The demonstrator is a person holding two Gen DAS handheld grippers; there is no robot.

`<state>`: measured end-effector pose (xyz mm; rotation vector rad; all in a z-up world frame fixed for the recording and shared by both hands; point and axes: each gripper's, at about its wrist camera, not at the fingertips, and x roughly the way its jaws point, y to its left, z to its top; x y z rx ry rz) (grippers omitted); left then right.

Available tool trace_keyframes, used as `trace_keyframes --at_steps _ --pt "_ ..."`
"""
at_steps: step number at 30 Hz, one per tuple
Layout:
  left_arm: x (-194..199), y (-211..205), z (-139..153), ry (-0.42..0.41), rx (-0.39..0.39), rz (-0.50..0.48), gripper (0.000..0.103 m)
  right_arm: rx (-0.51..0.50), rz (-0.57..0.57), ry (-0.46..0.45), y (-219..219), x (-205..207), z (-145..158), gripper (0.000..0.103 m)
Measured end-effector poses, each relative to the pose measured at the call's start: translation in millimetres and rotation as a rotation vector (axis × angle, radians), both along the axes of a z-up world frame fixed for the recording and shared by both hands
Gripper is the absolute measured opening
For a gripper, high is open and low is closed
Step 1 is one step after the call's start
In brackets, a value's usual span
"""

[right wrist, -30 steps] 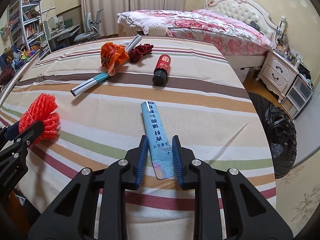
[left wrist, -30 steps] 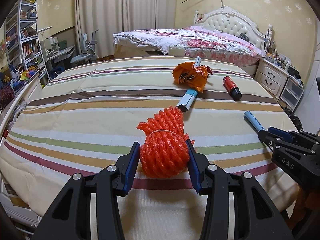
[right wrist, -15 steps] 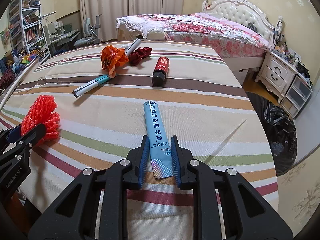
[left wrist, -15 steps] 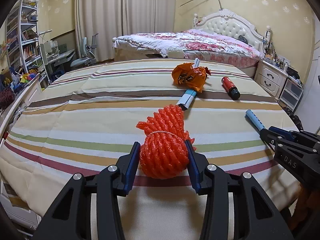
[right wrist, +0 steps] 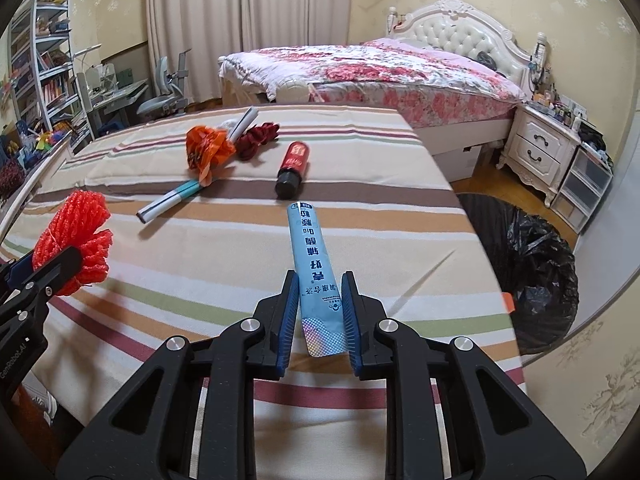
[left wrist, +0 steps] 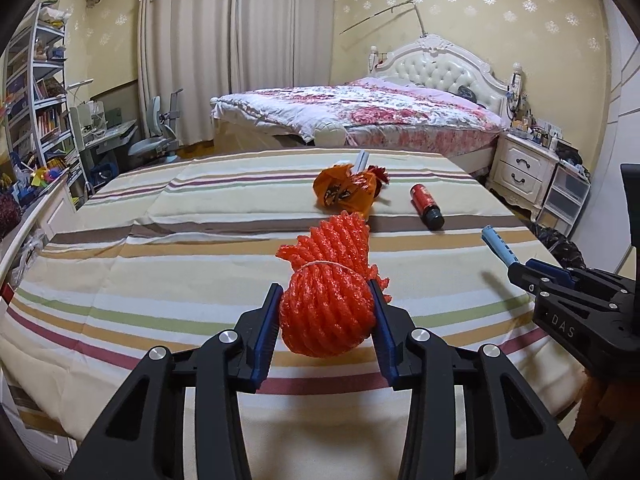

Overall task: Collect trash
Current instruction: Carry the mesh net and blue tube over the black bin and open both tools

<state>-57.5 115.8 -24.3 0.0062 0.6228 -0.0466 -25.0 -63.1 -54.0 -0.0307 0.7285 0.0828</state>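
My left gripper [left wrist: 325, 328] is shut on an orange foam net [left wrist: 326, 300] and holds it above the striped tablecloth [left wrist: 160, 264]. My right gripper [right wrist: 319, 316] is shut on a light blue tube [right wrist: 314, 276], lifted off the cloth; the tube's tip shows in the left wrist view [left wrist: 496, 244]. The net also shows at the left of the right wrist view [right wrist: 76, 236]. On the table lie an orange wrapper [right wrist: 208, 150], a rolled paper stick [right wrist: 172, 202], a dark red crumpled piece [right wrist: 256, 140] and a red bottle [right wrist: 293, 166].
A bin lined with a black bag [right wrist: 532, 264] stands on the floor right of the table. A bed [left wrist: 360, 116] and white nightstand [left wrist: 524, 168] are behind. Shelves and a desk with chair [left wrist: 152, 140] are at the left.
Both grippers have risen with their loads: the orange net and the blue tube have come off the cloth. The items left on the table have not moved.
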Motion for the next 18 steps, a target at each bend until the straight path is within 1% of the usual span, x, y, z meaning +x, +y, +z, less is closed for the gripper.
trace_keyframes --at_steps 5,13,18 --pt "10.9 -23.3 10.6 -0.031 0.000 -0.070 0.042 0.000 -0.067 -0.043 -25.4 1.1 14.5 0.021" --pt "37.7 -80.7 25.4 -0.092 -0.003 -0.206 0.042 -0.016 -0.211 -0.086 -83.3 7.2 25.6 0.022" --pt "59.2 -121.7 25.5 -0.094 -0.005 -0.279 0.042 -0.023 -0.304 -0.106 -120.9 13.9 27.9 0.022"
